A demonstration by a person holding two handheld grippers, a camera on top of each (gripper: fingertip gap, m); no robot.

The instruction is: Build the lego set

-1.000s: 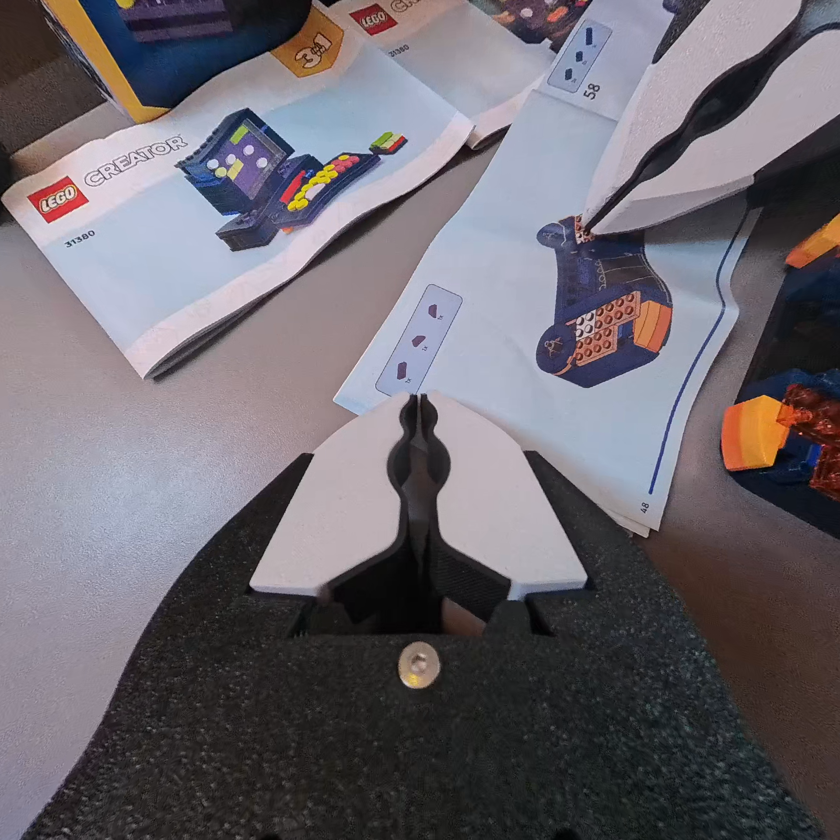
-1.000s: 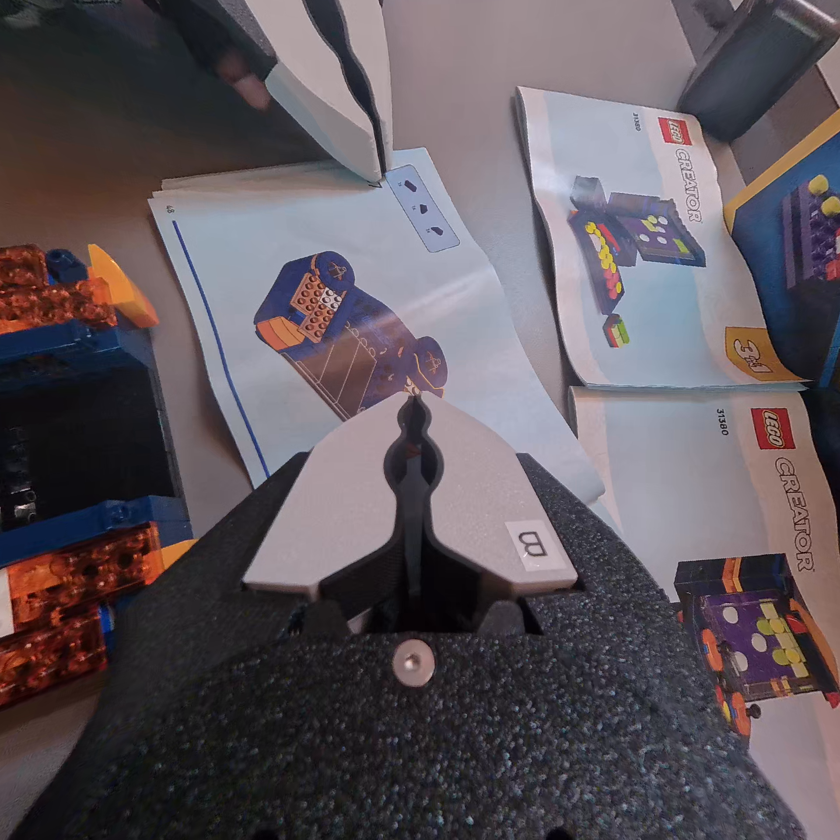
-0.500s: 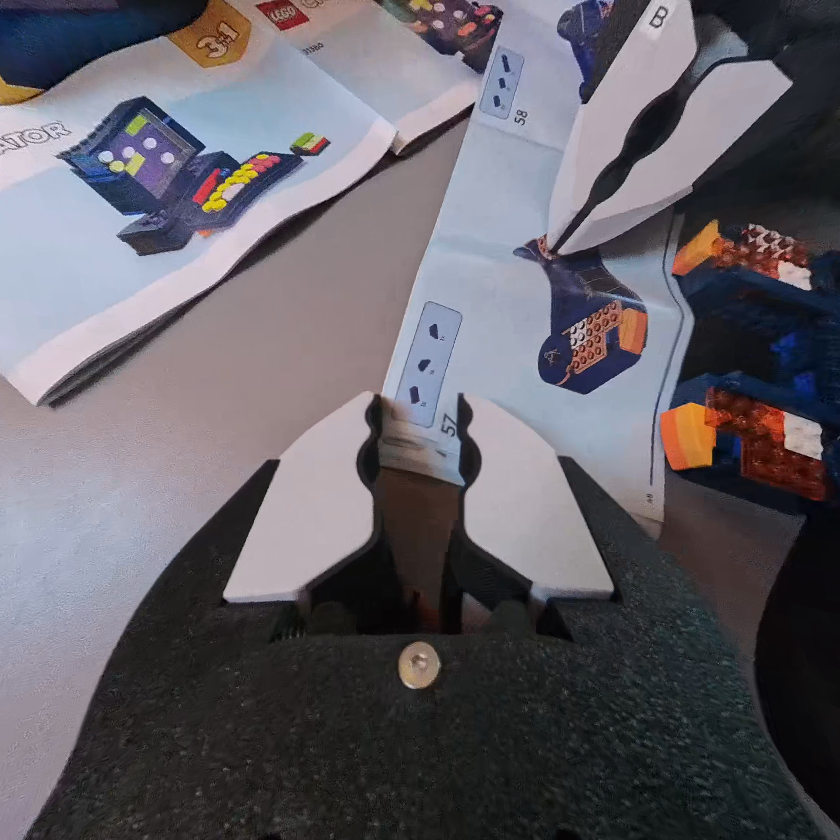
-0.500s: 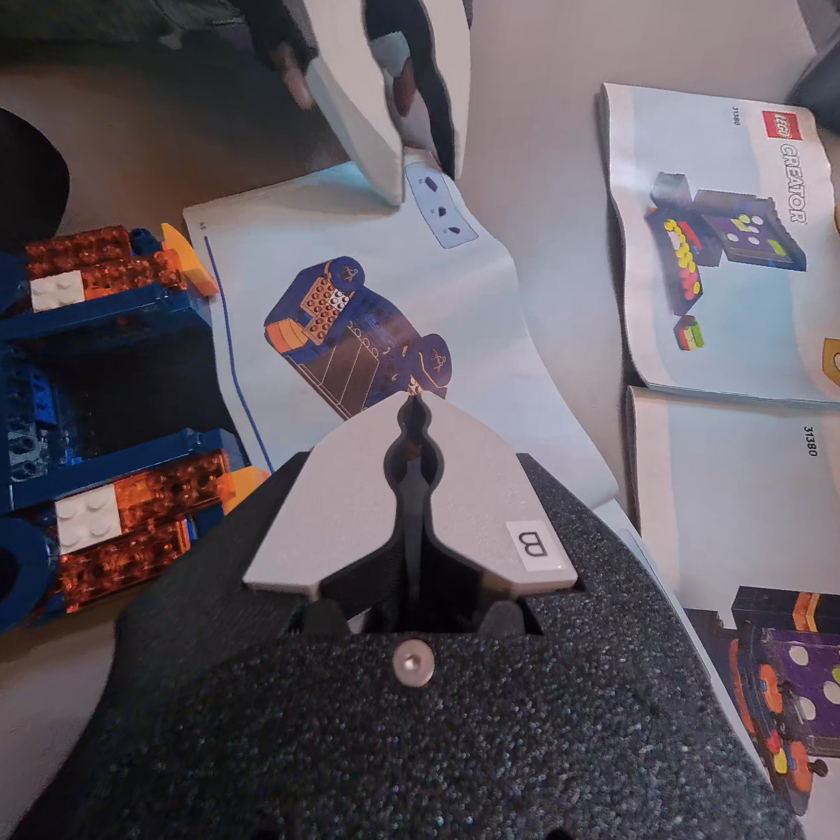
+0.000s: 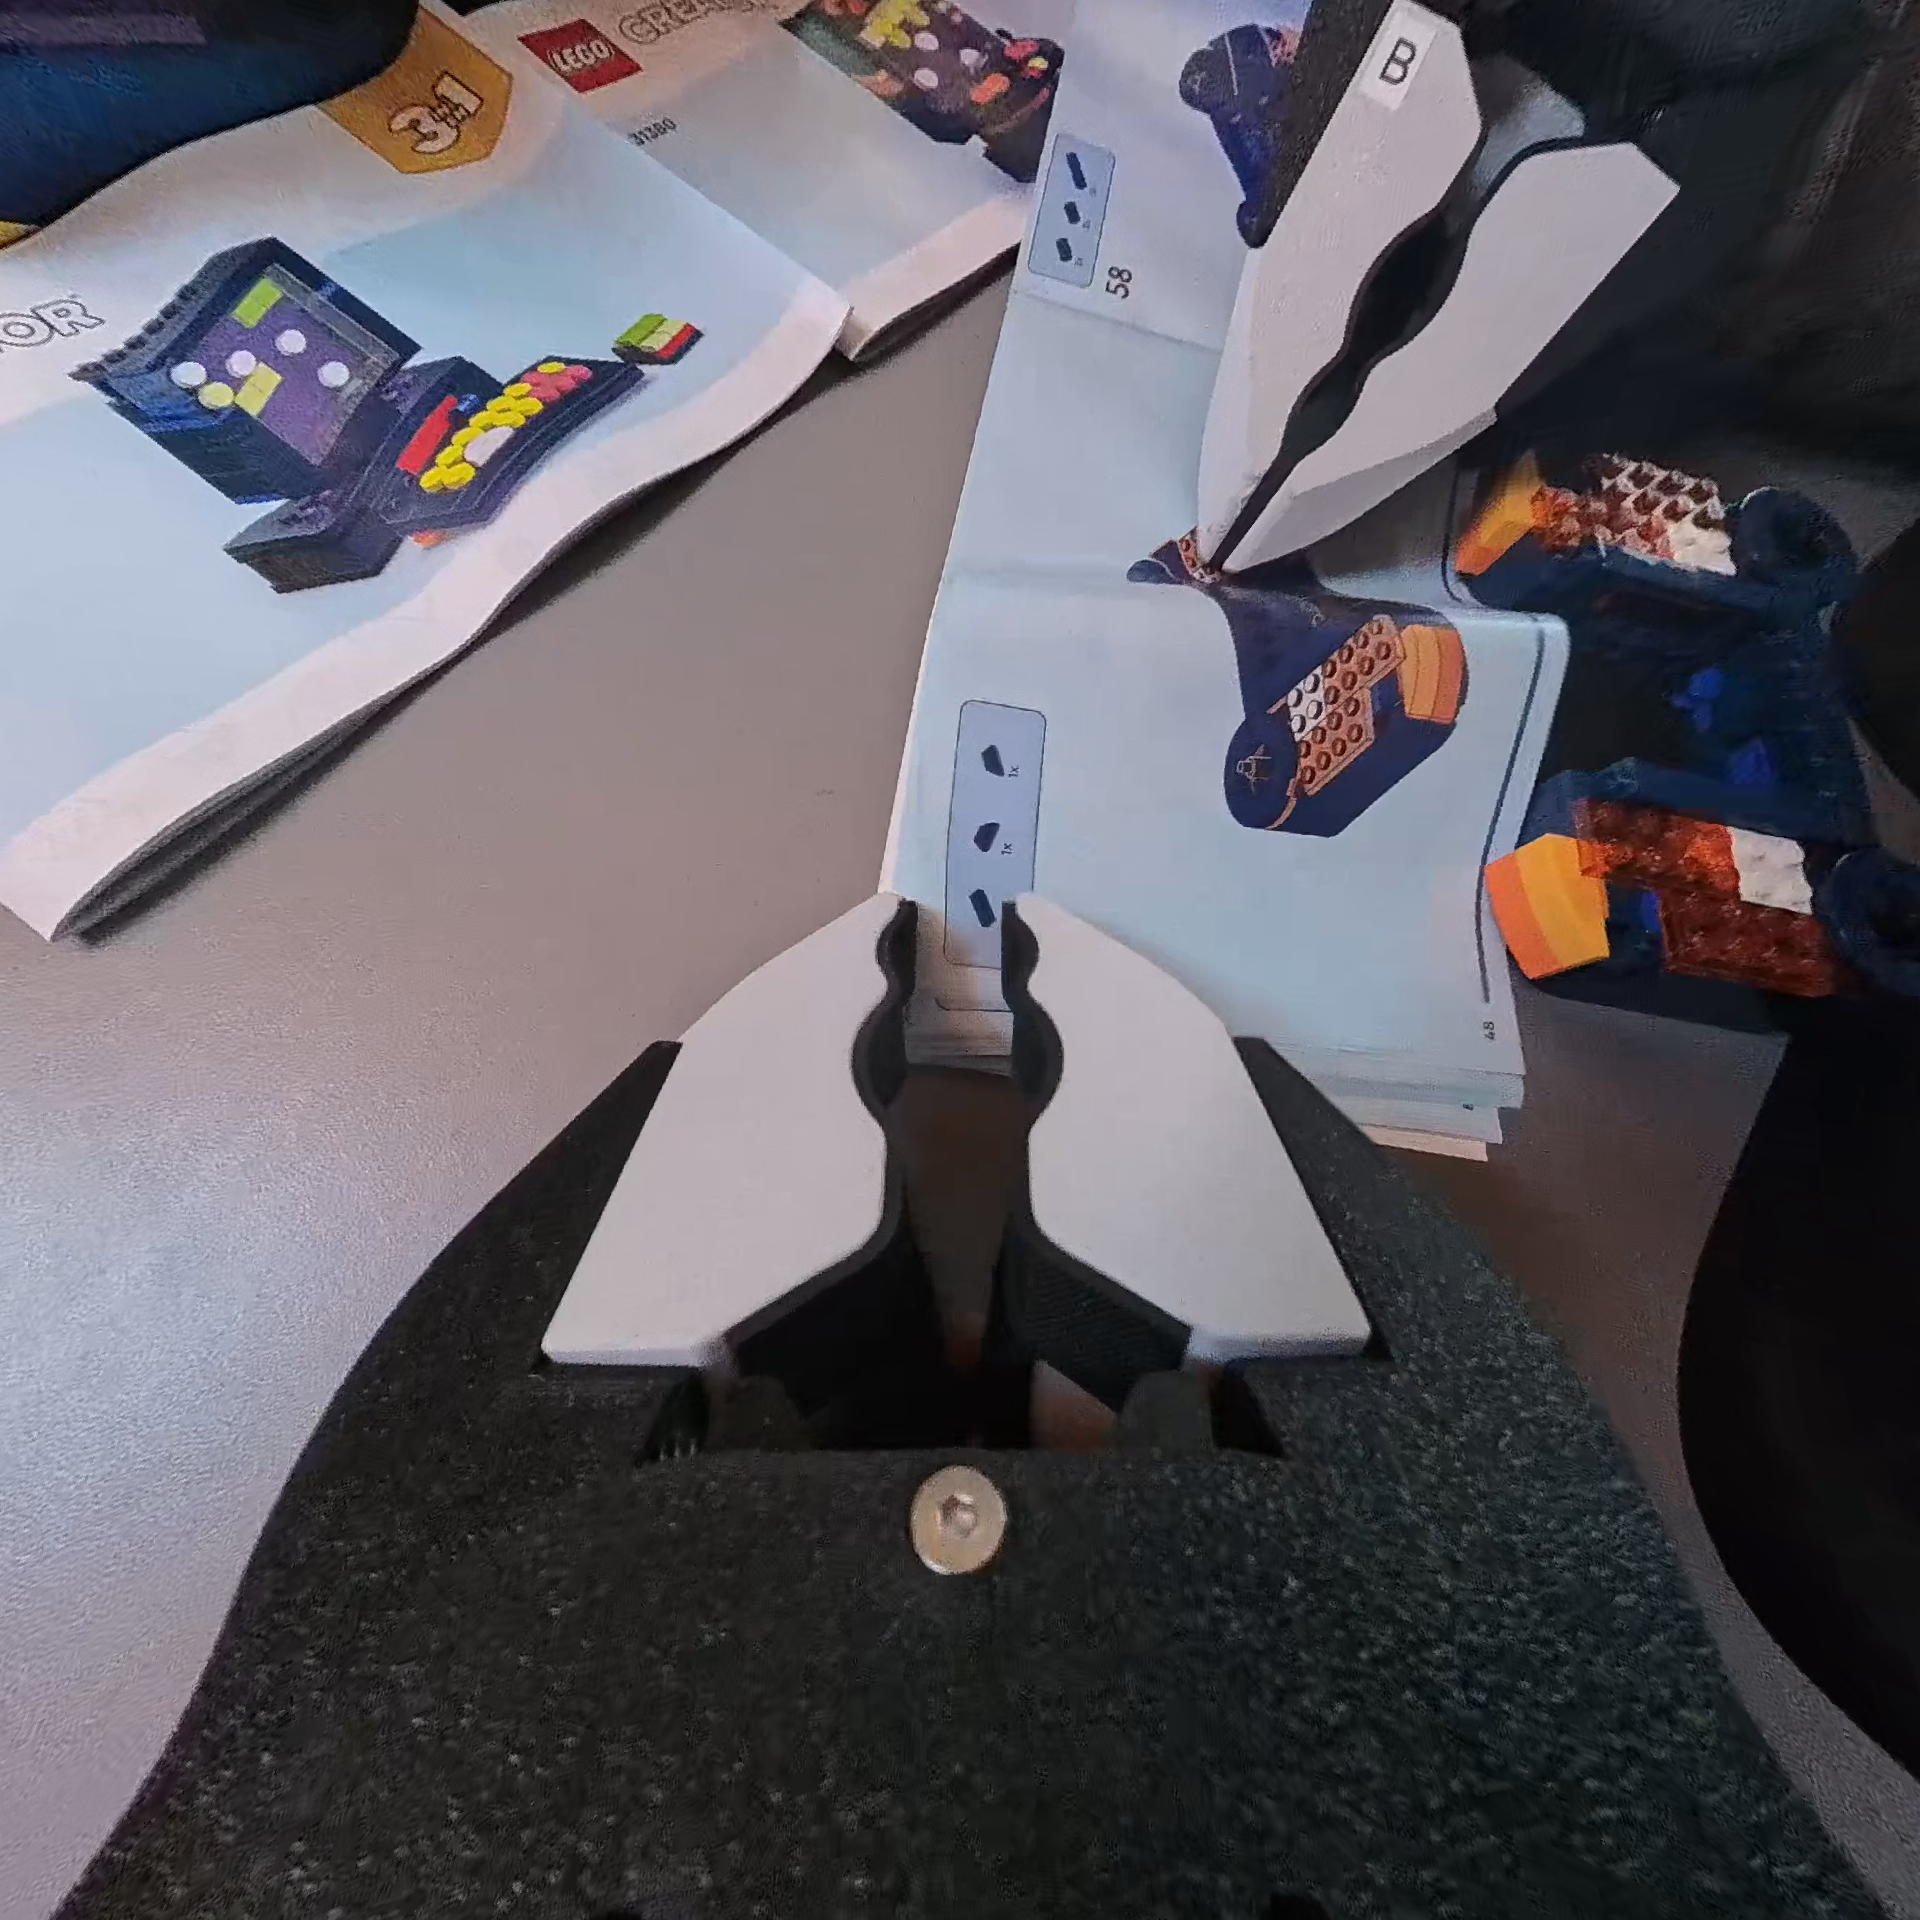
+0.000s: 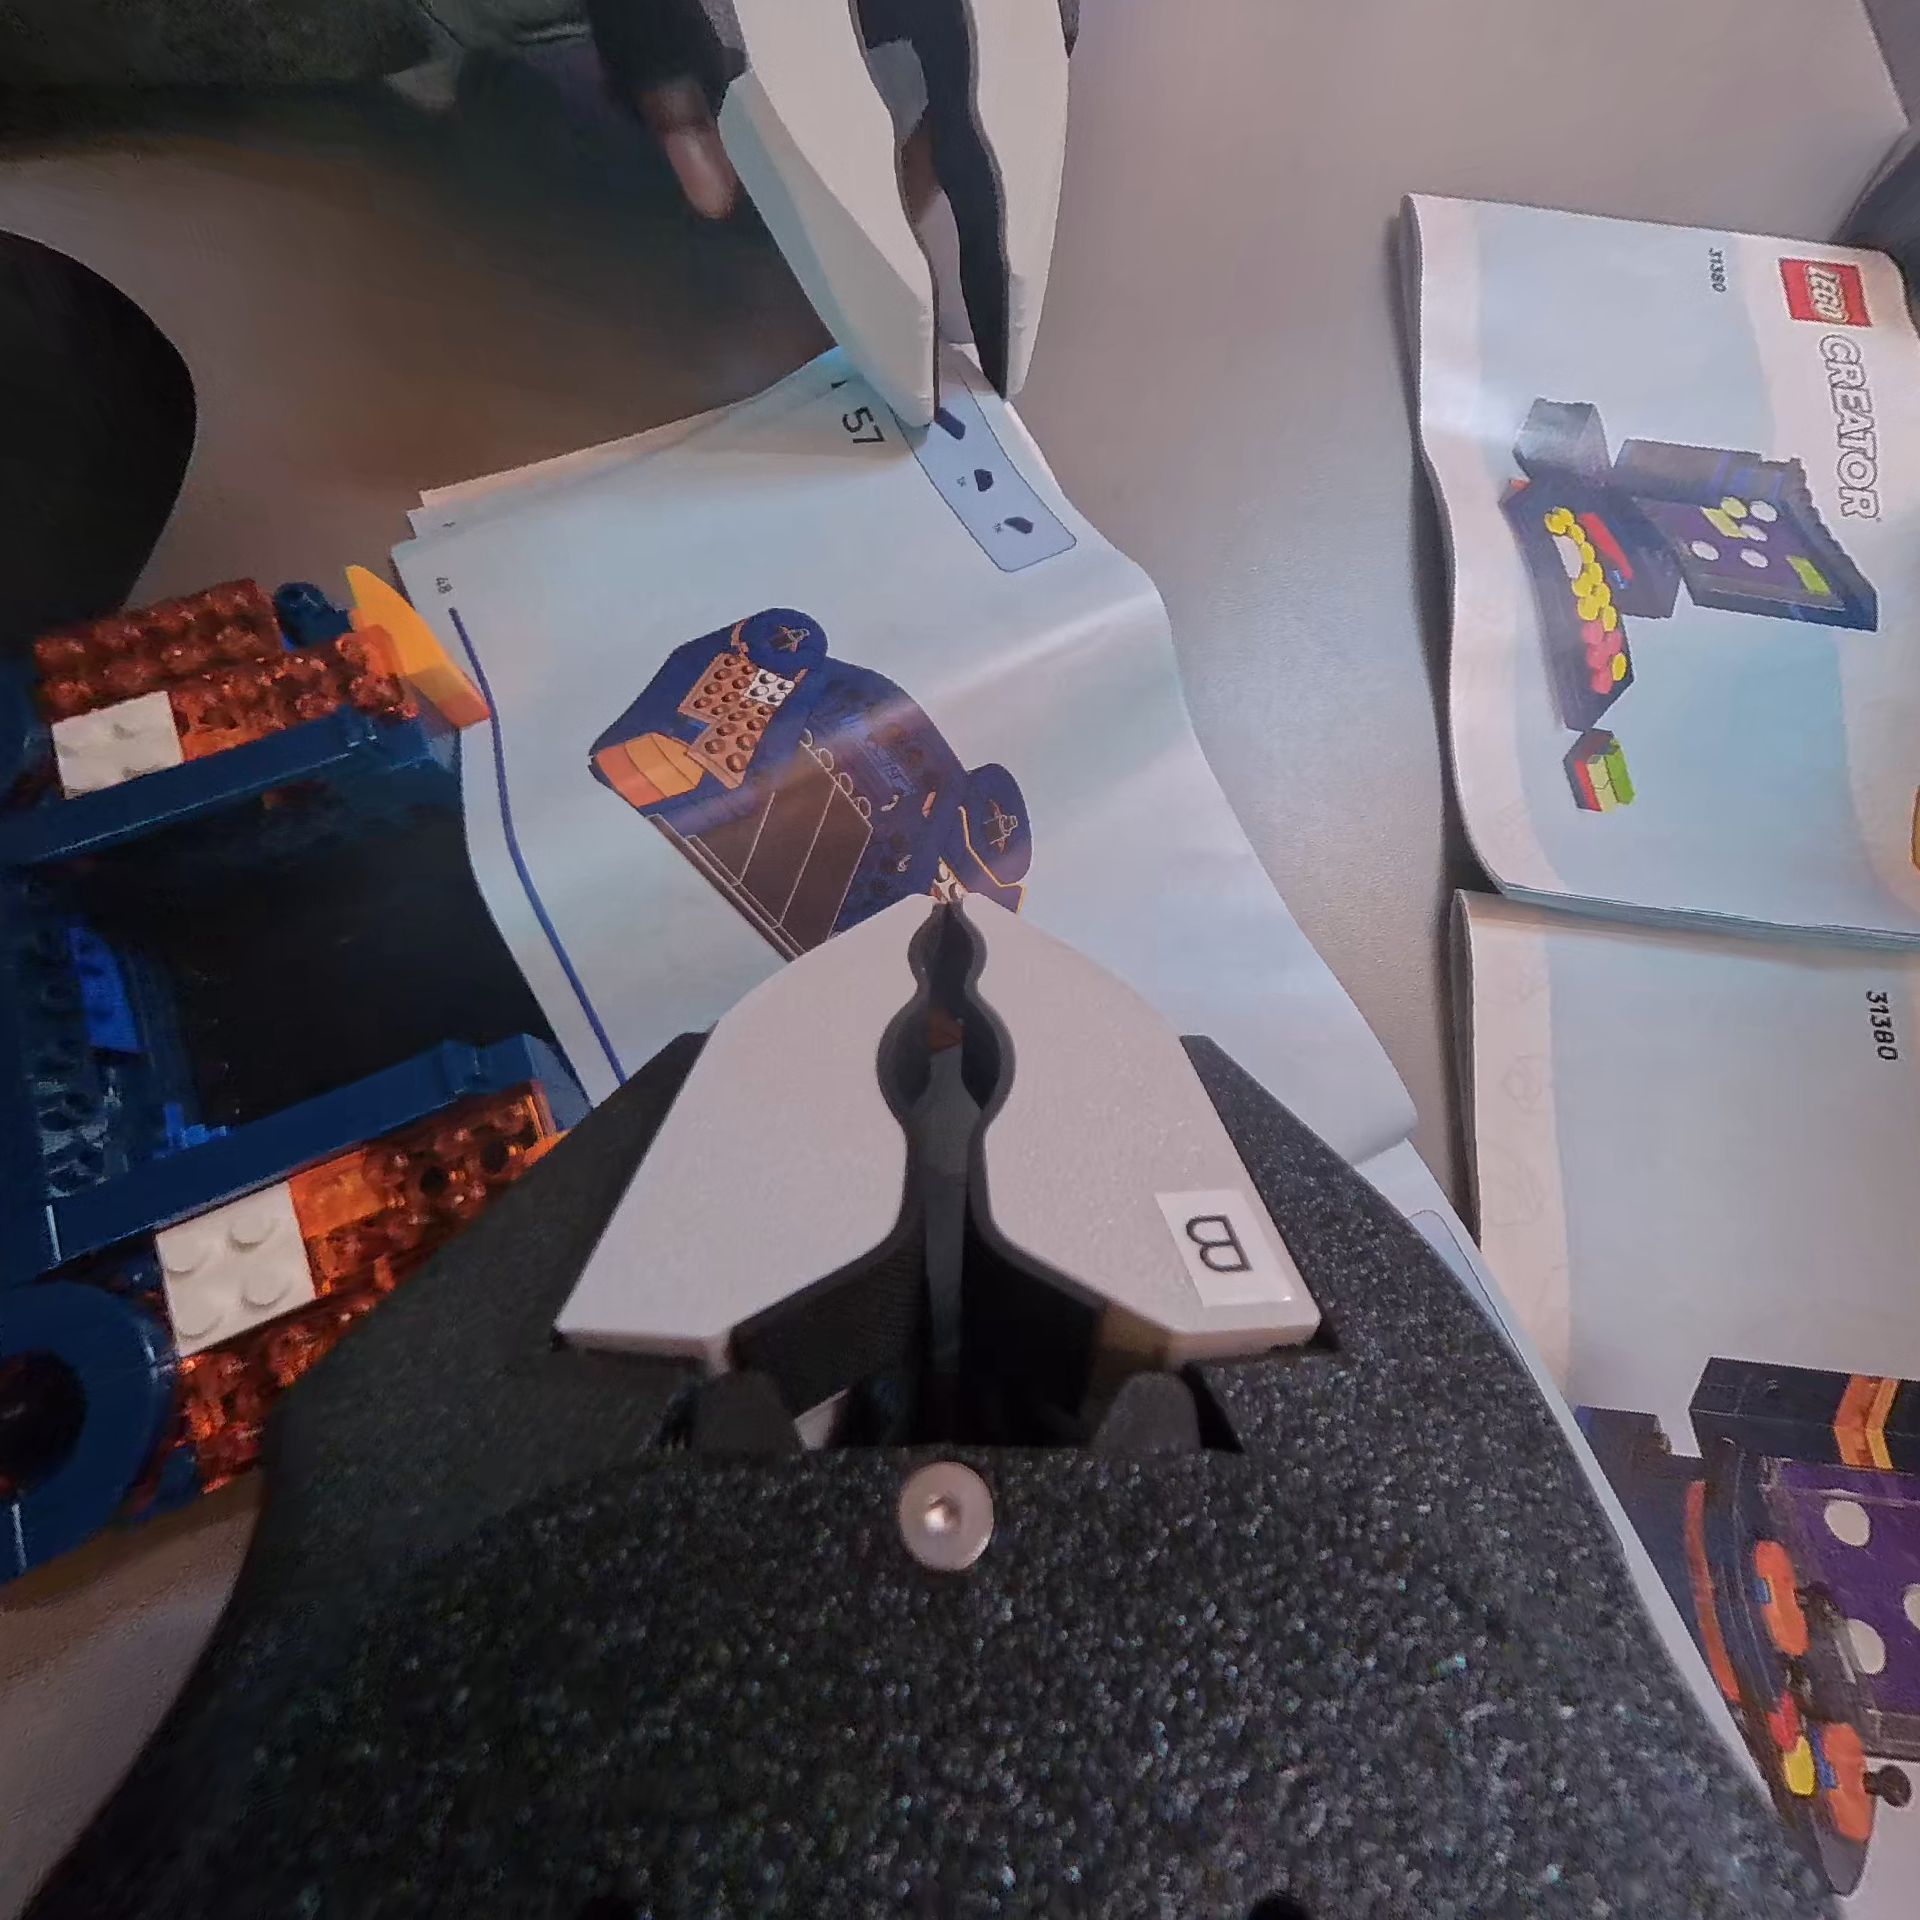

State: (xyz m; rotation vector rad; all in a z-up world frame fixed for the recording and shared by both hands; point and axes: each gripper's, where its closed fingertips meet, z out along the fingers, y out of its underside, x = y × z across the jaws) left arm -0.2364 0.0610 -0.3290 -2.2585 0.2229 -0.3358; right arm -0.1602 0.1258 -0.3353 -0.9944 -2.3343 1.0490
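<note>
An open instruction booklet (image 5: 1143,914) lies on the grey table, its page showing a dark blue model; it also shows in the right wrist view (image 6: 831,540). My left gripper (image 5: 958,914) is open, its jaws a small gap apart on either side of the booklet's near corner; in the right wrist view it (image 6: 966,400) stands at the top. My right gripper (image 6: 948,909) is shut and empty, its tip resting on the page's picture, as the left wrist view (image 5: 1226,540) also shows. The part-built blue and orange lego model (image 5: 1704,883) lies beside the booklet (image 6: 312,1132).
Two closed booklets (image 5: 416,520) (image 5: 790,156) lie on the table's far side; the right wrist view shows them at its right (image 6: 1662,520) (image 6: 1662,1143). A blue box (image 5: 156,94) stands behind them. A dark round thing (image 5: 1818,1351) sits near the model. My right fingertips sit around 11 cm from my left ones.
My left gripper opened and moved forward over the booklet's near corner, then narrowed its gap. My right gripper stayed shut, tip on the page.
</note>
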